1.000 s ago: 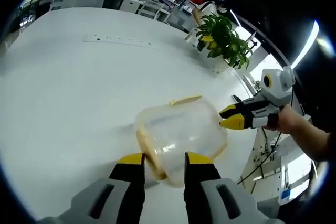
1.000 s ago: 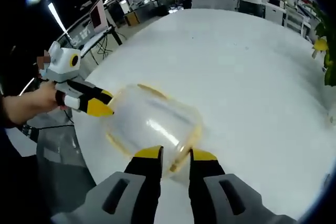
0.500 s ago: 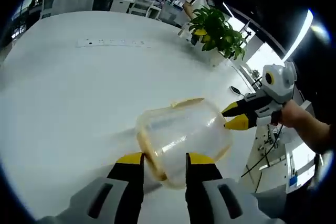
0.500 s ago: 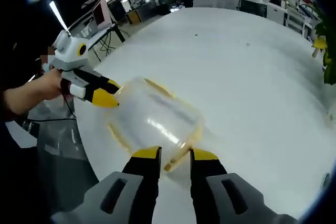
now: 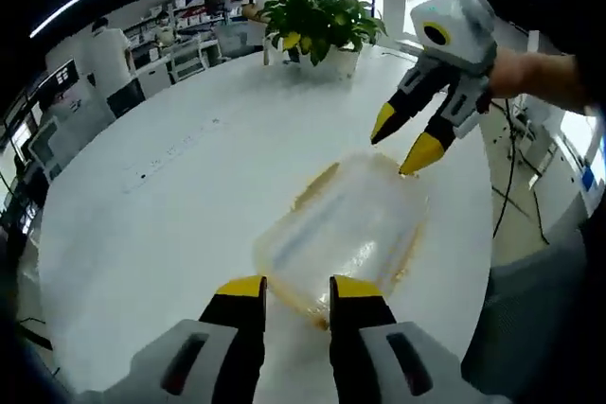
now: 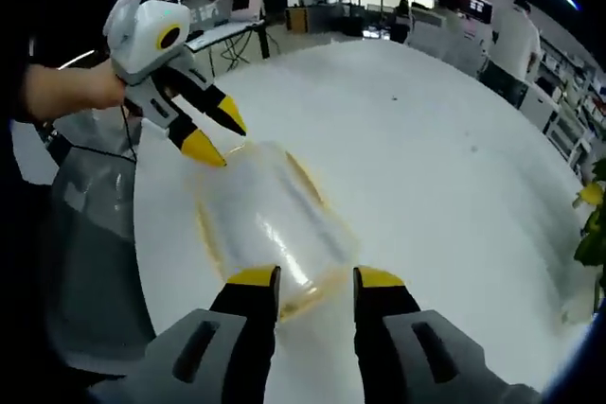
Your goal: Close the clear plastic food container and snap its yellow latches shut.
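Note:
The clear plastic container (image 5: 343, 232) lies on the white table (image 5: 142, 234) with yellow latch strips (image 5: 315, 184) along its edges. My left gripper (image 5: 296, 289) stands open at its near end, jaws on either side of the rim. In the right gripper view the same container (image 6: 268, 224) stretches away from my right gripper (image 6: 314, 279), which is also open at its near end. The left gripper (image 6: 216, 132) appears there at the far end, lower tip touching the container. The right gripper (image 5: 401, 139) hangs over the far end in the left gripper view, held by a hand.
A potted plant (image 5: 317, 14) stands at the table's far side, and a white power strip (image 5: 170, 150) lies on the table to the left. The table edge (image 6: 142, 262) runs close beside the container, with floor and cables beyond. Desks and people fill the room behind.
Both views have swung and rolled as the hands shifted. Each gripper now meets the container's end from higher up. The right gripper's jaws look spread a little wider. The container stays on the table.

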`<state>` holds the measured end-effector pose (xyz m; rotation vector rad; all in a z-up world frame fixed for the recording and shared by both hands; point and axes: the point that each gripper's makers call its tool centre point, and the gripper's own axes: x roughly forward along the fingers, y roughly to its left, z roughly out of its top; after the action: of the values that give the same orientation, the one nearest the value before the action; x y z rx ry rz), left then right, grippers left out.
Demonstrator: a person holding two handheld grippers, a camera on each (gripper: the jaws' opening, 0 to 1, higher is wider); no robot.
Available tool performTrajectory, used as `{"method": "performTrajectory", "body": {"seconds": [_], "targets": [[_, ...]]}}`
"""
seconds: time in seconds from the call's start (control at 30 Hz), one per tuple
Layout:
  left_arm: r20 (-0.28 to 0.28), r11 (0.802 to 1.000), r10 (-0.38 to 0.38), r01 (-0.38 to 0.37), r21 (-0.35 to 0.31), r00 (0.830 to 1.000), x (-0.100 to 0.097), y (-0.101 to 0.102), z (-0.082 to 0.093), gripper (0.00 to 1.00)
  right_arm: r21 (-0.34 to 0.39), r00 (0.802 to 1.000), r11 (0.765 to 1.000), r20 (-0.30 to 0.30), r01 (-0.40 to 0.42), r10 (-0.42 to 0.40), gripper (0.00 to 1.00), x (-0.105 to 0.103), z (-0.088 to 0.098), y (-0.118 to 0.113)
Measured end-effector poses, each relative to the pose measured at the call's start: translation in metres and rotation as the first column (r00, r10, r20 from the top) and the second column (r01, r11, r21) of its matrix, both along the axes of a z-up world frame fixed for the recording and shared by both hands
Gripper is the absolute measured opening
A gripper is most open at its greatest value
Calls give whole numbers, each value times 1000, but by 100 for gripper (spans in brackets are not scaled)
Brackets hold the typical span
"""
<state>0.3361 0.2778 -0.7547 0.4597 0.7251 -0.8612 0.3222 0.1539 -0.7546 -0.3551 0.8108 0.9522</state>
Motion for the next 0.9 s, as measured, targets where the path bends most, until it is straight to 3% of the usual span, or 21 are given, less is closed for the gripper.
{"method": "performTrajectory", "body": {"seconds": [0.13,0.23,0.27,0.47,0.67,0.8,0.9], "targets": [[48,993,-110,112,-29,993,0,-20,12,18,27,997,997,35,-71,70,29,1,7,18],[58,986,-166,164,38,984,-2,-27,10,18,42,995,994,26,-100,99,30,-1,7,32],[62,977,-212,210,40,975,-5,-35,10,18,40,993,993,33,-112,111,29,0,6,37],[59,948,-316,312,62,947,-16,-54,6,17,24,987,988,46,-153,151,29,5,3,54],[43,935,-352,349,64,935,-28,-63,4,25,16,983,984,49,-176,175,32,12,2,58],[36,910,-408,403,97,912,-39,-64,0,29,-1,980,981,45,-193,193,33,19,1,58],[35,905,-416,411,107,908,-42,-66,-2,31,-16,974,975,46,-220,221,34,22,1,58]]}}
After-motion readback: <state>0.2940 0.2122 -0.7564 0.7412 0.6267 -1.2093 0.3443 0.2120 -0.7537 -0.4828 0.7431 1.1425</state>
